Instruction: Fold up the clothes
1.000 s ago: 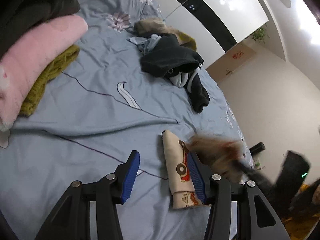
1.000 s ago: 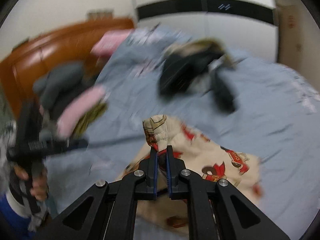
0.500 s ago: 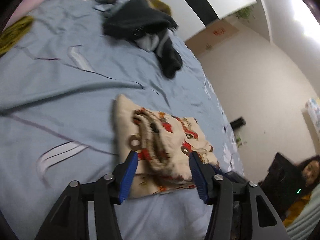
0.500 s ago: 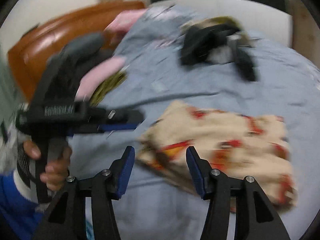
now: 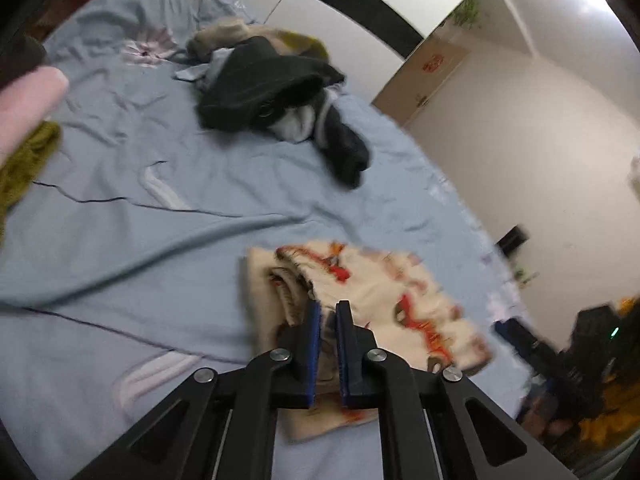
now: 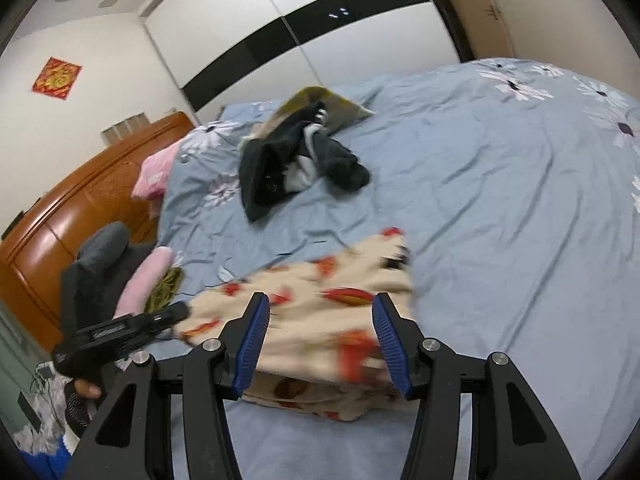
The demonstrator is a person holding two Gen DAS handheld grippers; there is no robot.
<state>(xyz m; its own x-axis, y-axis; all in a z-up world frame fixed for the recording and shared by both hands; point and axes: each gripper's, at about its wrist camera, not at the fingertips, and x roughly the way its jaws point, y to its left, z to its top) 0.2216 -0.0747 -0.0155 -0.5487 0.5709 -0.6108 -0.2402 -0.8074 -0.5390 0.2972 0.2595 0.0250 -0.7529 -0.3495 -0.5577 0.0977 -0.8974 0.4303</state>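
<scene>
One folded garment [image 5: 384,300] (two tongs [image 5: 328,312])

The cream printed garment [image 5: 380,292] between the jaws of the left gripper [image 5: 327,320] looks like soft, thick matt cloth. The gripper arms are matt black plastic with small shiny metal screws, and the pads [image 5: 314,344] are ribbed blue rubber or plastic. Under the wide-apart jaws of the right gripper [image 6: 320,316], the blue bedsheet [image 6: 500,200] is smooth, wrinkled cloth. To the left of the jaws, the headboard [image 6: 60,208] is glossy wood. Ahead of them, the wardrobe doors [image 6: 280,8] are glossy.
</scene>
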